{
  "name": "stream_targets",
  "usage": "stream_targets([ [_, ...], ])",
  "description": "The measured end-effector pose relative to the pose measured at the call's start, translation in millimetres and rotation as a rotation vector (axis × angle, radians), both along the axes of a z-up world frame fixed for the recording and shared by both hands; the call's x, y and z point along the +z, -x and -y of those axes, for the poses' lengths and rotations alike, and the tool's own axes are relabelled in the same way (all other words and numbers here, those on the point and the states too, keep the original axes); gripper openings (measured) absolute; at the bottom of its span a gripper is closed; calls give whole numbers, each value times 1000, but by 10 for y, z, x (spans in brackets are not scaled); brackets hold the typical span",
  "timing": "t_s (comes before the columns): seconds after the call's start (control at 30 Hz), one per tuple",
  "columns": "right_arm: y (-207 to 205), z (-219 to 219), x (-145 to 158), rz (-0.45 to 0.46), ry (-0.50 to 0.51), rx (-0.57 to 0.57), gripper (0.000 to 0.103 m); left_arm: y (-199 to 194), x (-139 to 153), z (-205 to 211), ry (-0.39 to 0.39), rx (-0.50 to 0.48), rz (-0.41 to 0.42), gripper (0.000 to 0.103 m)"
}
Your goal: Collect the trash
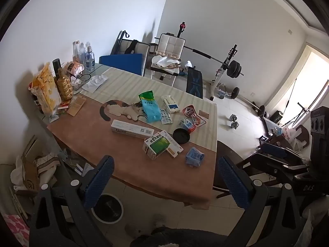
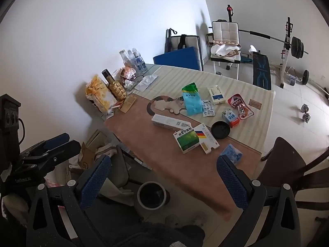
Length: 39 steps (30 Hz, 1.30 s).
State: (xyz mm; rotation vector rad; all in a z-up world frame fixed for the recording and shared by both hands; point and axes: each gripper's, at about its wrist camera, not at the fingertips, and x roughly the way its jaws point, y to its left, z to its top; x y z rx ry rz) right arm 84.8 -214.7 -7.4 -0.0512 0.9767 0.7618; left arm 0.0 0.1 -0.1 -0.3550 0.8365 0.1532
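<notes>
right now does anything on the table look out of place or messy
Yes: packaging lies strewn flat, the green medicine box overlapping a long white box and a card, with a crumpled blue wad near the table edge.

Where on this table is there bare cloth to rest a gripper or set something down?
Free: the brown tablecloth strip along the near edge, in front of the green-and-white medicine box and crumpled blue wrapper; also the striped far end near the blue chair back. Crowded: the middle, and the left edge by the gold bottle.

This is a room in a home. A cluttered dining table (image 1: 127,158) shares the tiled floor with a weight bench (image 1: 194,82), dumbbells (image 1: 233,121) and chairs (image 1: 171,49).
</notes>
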Motion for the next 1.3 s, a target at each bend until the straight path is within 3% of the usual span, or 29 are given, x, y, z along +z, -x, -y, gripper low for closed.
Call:
stream_targets([
  [1.3, -145, 126, 4, -23, -30, 4, 103, -165, -10, 65, 66, -61, 3, 103],
])
